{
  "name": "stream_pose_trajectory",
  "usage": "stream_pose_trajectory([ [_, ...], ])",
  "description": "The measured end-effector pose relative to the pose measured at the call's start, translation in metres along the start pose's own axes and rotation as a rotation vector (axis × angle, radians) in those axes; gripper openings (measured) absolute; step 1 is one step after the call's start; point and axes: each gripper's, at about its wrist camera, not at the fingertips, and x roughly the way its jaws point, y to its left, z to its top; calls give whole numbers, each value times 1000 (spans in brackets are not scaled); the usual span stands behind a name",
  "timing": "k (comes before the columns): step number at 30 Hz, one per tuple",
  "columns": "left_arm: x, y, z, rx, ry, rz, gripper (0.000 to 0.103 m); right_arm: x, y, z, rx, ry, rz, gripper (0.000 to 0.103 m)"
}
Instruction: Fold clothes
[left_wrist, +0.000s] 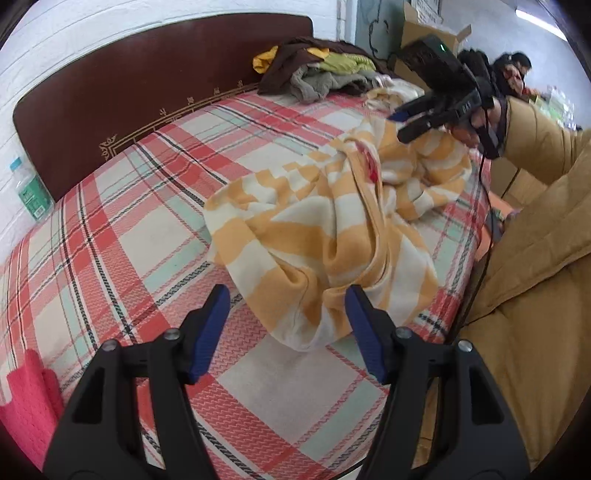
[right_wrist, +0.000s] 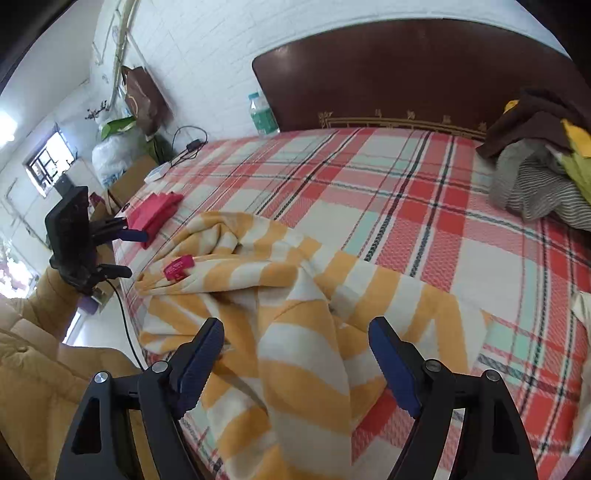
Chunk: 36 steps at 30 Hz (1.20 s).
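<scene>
Loosely, a striped garment (left_wrist: 325, 229) lies crumpled on the bed (left_wrist: 147, 221).

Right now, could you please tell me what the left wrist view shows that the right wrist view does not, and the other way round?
Only the left wrist view shows a cardboard box behind the bed and another person far off. Only the right wrist view shows a brown bag on the wall, a window, a charger and a red tag lying flat on the garment. Both show the striped garment crumpled on the plaid bed, the clothes pile, a bottle, a pink cloth, and both tongs, left and right, open.
</scene>
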Motion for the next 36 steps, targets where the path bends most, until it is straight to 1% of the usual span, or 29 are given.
stream_pose_trajectory([
  [2,18,-14,-3,84,70,5,66,17,7,6,-38,33,25,70],
  [3,23,-20,-4,123,95,-1,66,25,11,9,-61,48,35,53],
  [4,25,-25,-6,162,110,-5,66,30,17,11,-90,59,35,30],
  [5,26,-31,-9,202,124,-9,66,31,24,12,-121,59,11,15],
  [6,27,-31,-8,211,125,-4,66,31,30,12,-151,55,-21,14],
  [7,27,-30,-7,217,125,2,65,27,34,14,-153,40,-33,11],
  [8,27,-29,-7,223,126,7,63,21,36,15,-142,21,-38,10],
  [9,26,-29,-6,229,126,13,55,10,40,18,-139,-16,-47,10],
  [10,24,-25,-3,215,111,8,47,-2,46,21,-139,-61,-59,9],
  [11,22,-24,0,208,95,7,44,-15,51,24,-139,-105,-71,9],
  [12,18,-23,4,210,73,17,36,-27,56,27,-139,-150,-82,9],
  [13,13,-23,7,212,50,27,26,-40,62,30,-139,-194,-94,9],
  [15,2,-23,16,215,-4,44,24,-65,73,36,-138,-284,-117,9],
  [18,-24,-14,39,167,-124,54,23,-100,95,45,-167,-405,-158,9],
  [22,-57,-7,61,135,-280,58,23,-146,124,53,-218,-544,-209,9],
  [23,-64,-6,65,128,-315,56,24,-154,129,55,-227,-569,-221,9],
  [24,-61,-8,67,137,-326,58,38,-162,134,57,-237,-593,-232,9],
  [25,-57,-12,68,148,-335,61,68,-170,140,58,-246,-617,-243,9],
  [26,-53,-15,69,158,-344,63,82,-176,143,60,-251,-632,-248,9],
  [27,-49,-18,71,169,-353,66,90,-181,147,61,-254,-642,-250,9],
  [28,-45,-21,72,180,-362,69,90,-184,150,62,-257,-649,-251,9],
  [30,-30,-29,76,190,-343,56,90,-189,156,63,-270,-655,-265,9],
  [35,3,-48,96,246,-343,19,90,-196,167,63,-283,-652,-281,8],
  [36,5,-52,99,266,-347,19,85,-196,169,64,-282,-651,-279,8],
])
